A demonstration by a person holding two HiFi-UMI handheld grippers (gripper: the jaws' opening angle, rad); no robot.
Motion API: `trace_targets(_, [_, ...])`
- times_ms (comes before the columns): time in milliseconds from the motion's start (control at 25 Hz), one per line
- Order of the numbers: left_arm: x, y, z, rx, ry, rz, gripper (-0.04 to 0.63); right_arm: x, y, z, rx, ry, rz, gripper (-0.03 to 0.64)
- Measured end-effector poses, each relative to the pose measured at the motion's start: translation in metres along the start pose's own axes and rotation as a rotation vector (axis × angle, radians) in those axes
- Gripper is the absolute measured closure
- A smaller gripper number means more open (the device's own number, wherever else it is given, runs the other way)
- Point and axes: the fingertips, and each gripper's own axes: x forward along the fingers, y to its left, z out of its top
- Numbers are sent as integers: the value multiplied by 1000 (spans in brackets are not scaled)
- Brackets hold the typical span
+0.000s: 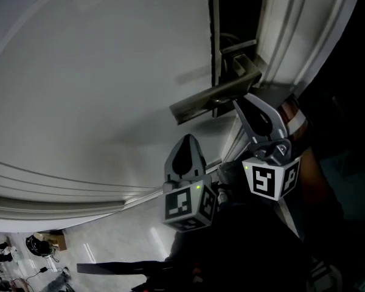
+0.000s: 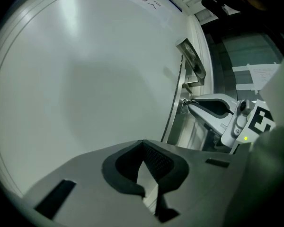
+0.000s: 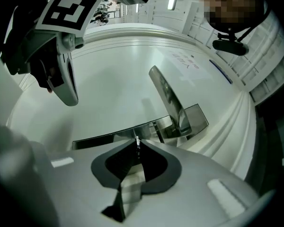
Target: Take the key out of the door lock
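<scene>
The white door (image 1: 97,72) fills the head view, with its metal lever handle (image 1: 210,101) at the upper middle. My right gripper (image 1: 236,104) points up just beneath the handle, against the steel lock plate (image 3: 109,137). It is shut on the key (image 3: 137,142), a thin metal sliver that shows between the tips. The key's far end touches the plate; how deep it sits is hidden. My left gripper (image 1: 187,140) hangs lower and to the left, off the door face, shut with nothing in it. In the left gripper view the right gripper (image 2: 185,102) meets the door edge.
The door frame (image 1: 292,35) runs along the right, with a dark gap (image 1: 237,11) beside the door's edge. Far below at the lower left lies a pale floor (image 1: 109,242) with small items on it. A dark sleeve (image 1: 243,254) fills the bottom.
</scene>
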Motion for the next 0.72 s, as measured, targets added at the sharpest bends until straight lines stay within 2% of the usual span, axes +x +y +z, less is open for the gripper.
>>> trace_targets(200, [2, -2, 3, 2, -4, -15, 595, -1, 0, -1, -14, 27, -3, 597])
trace_targets(440, [4, -3, 5, 8, -8, -27, 595, 0, -2, 0, 69, 40, 12, 601])
trace_targets(720, [5, -4, 5, 16, -4, -37, 595, -1, -1, 0, 97, 43, 34, 604])
